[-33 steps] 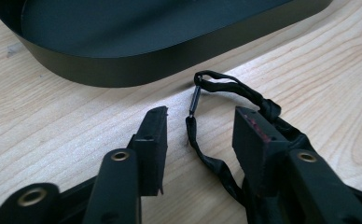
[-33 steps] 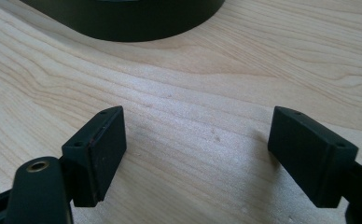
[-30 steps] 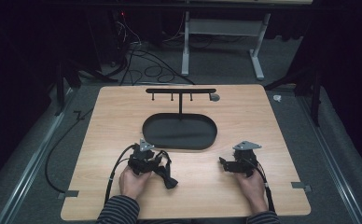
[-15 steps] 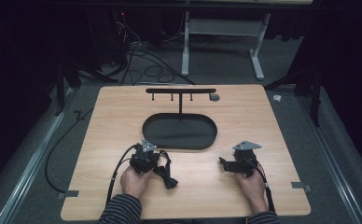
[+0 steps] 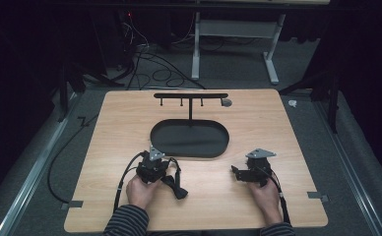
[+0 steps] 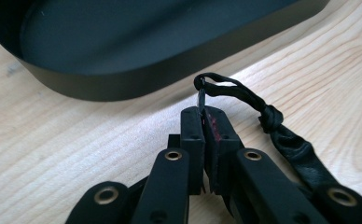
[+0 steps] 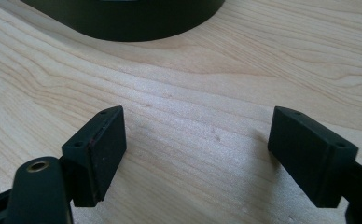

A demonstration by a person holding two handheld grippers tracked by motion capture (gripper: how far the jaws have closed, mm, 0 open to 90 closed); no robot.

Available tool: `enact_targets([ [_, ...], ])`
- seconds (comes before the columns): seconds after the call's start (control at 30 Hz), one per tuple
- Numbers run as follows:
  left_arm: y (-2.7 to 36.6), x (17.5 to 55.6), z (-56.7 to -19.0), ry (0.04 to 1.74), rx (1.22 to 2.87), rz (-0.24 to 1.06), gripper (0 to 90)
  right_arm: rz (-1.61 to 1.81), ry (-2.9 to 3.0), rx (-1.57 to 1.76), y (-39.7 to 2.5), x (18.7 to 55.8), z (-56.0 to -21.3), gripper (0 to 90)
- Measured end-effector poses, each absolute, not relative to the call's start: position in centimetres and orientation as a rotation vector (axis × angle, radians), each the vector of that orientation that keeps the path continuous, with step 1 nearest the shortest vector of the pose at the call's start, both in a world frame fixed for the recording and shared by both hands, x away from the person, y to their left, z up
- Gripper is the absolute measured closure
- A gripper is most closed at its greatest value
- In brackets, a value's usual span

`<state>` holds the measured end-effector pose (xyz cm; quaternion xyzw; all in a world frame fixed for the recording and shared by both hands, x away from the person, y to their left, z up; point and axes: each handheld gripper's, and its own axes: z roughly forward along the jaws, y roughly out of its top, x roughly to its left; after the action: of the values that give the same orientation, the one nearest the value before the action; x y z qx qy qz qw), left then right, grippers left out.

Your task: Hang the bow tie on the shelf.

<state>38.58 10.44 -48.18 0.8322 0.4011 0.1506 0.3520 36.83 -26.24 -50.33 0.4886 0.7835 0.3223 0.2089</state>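
Overhead, left tongs (image 6: 202, 114) pinch a black strap (image 6: 281, 135) on the wooden table (image 5: 105, 137); right tongs (image 7: 195, 149) spread.

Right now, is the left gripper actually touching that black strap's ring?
Touching. The left gripper view shows the left gripper with jaws closed on the thin metal ring of the black strap, no gap visible.

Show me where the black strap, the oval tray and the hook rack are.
black strap (image 6: 268, 116), left gripper view, on its knot.
oval tray (image 5: 189, 154), high view, on its near rim.
hook rack (image 5: 190, 96), high view, on its top bar.
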Motion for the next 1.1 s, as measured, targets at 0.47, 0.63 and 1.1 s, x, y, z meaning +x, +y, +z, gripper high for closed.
enact_targets([
  [0.47, 9.9, 37.1, -43.7, 0.915, 2.087, 0.426, 86.8, 0.897, 2.180, 1.359, -26.2, 36.8, -50.3, 20.5],
  [0.63, 9.6, 36.8, -42.0, 0.865, 2.052, 0.429, 86.8, 0.897, 2.180, 1.359, -26.2, 36.8, -50.3, 20.6],
  [1.1, 9.0, 37.7, -37.8, 0.777, 2.039, 0.554, 86.8, 0.896, 2.180, 1.358, -26.2, 36.8, -50.3, 20.5],
])
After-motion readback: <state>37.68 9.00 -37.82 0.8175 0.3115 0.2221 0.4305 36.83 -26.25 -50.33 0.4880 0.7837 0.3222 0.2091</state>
